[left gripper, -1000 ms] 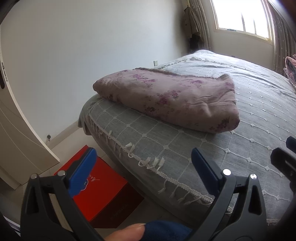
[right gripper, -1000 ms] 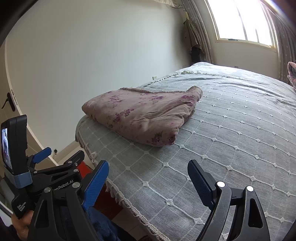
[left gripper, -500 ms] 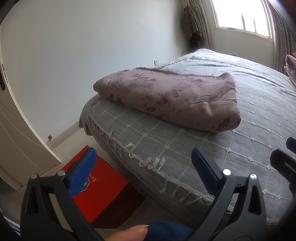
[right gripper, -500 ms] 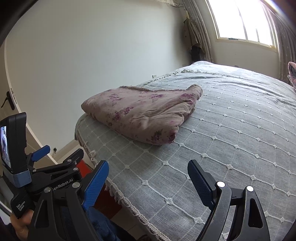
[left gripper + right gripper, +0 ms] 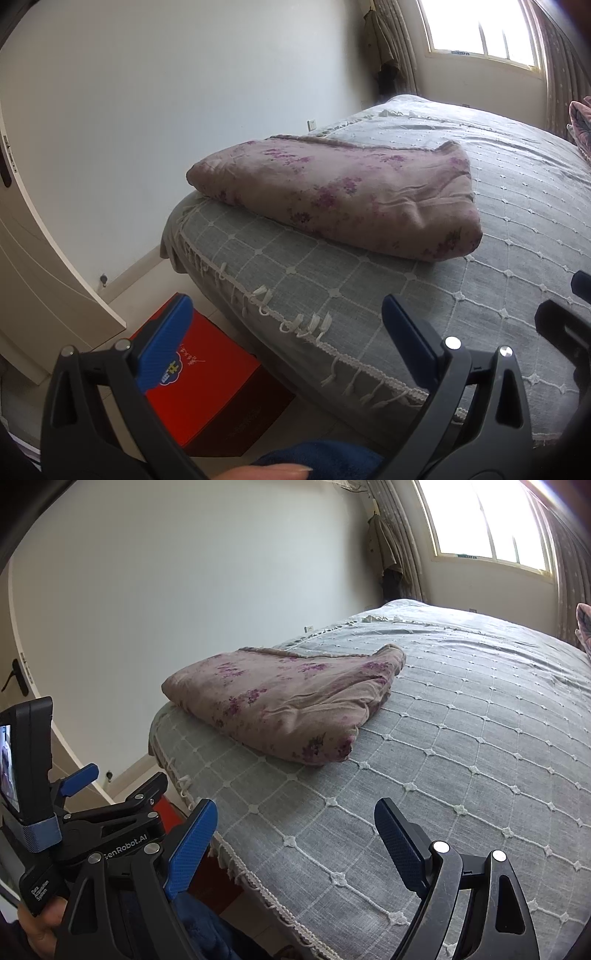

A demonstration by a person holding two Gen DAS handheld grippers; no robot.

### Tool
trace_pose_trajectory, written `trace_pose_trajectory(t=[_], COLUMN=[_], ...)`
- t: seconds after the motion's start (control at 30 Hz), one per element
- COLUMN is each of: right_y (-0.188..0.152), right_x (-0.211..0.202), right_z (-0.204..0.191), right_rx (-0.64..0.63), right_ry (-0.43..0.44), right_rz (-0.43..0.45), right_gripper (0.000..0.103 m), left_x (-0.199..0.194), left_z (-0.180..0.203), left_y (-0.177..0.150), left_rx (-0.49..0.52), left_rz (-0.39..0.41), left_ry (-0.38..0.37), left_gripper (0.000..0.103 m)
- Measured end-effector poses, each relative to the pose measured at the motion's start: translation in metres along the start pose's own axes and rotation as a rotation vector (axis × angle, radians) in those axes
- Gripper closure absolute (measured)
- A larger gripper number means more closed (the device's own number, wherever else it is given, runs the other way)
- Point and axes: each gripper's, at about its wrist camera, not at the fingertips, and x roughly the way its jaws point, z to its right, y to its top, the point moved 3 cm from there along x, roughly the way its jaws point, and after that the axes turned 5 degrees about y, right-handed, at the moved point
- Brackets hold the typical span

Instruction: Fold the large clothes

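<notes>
Your left claw (image 5: 284, 339) and right claw (image 5: 295, 834) both hang open and empty, short of the bed's (image 5: 461, 775) near edge. The floral cloth (image 5: 343, 199) lies already folded in a thick bundle near the bed's near-left corner; folding looks essentially finished.

quilt (image 5: 340, 199): soft floral cloth | bedspread (image 5: 517, 236): woven (tasselled) | box (image 5: 207, 387): glossy card
</notes>
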Motion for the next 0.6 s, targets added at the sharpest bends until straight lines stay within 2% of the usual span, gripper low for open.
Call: trace_pose_trajectory(t=[0.6], right_y=[-0.0005], right_x=[0.0012], right_z=[-0.0008], right_rx=[-0.009], right_ry=[-0.005], right_rz=[-0.004], right_gripper=[0.015], left_x=[-0.0012], left_z=[-0.0025], left_y=[-0.0006], left_rx=[-0.007], left_rz=[0.004], left_ry=[0.009], left_gripper=[0.001])
